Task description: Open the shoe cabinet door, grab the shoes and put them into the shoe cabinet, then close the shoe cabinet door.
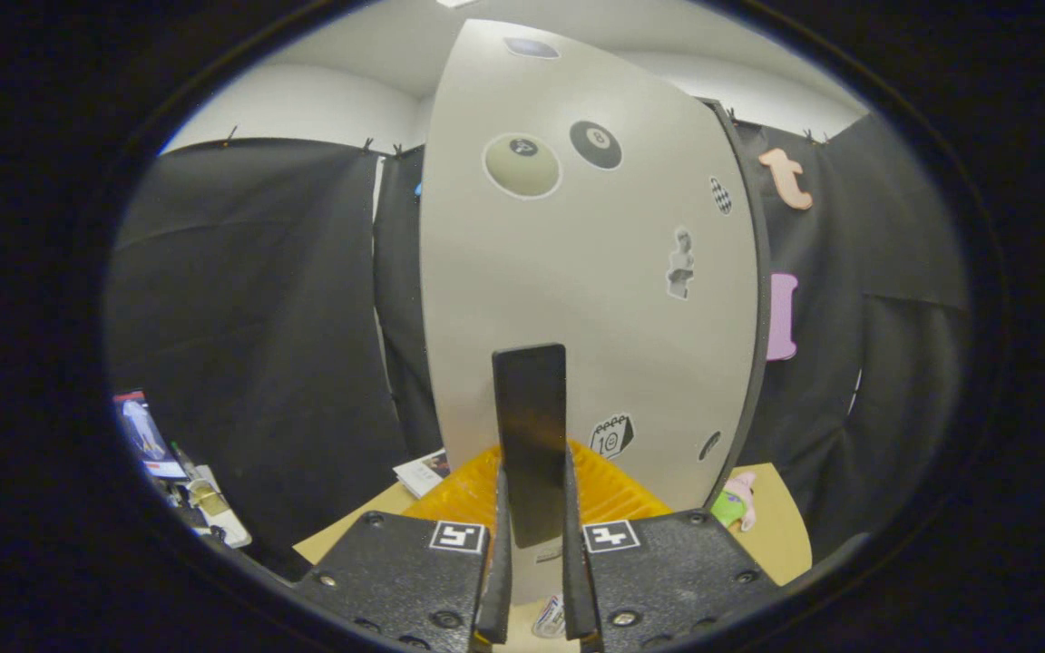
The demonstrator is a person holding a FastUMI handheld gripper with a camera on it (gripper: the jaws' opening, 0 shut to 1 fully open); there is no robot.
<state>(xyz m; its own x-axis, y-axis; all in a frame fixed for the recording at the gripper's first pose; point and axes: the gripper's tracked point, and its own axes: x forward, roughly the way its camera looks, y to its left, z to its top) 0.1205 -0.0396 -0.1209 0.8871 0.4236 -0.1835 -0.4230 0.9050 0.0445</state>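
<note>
The shoe cabinet door [577, 272] stands right in front of me, a pale grey panel with several stickers on it. Its flat black handle [530, 408] sticks up from between my fingers. My gripper [533, 481] is shut on the lower part of this handle, one finger pressing on each side. The door's dark right edge [754, 299] shows against the black cloth, so the door seems swung away from its cabinet. What lies behind the door is hidden.
An orange ribbed basket [618, 494] sits just below the door on a tan table [781, 535]. A pink and green plush toy [738, 503] lies at the door's right foot. A booklet [423, 472] lies to the left, with bottles and clutter [200, 499] further left.
</note>
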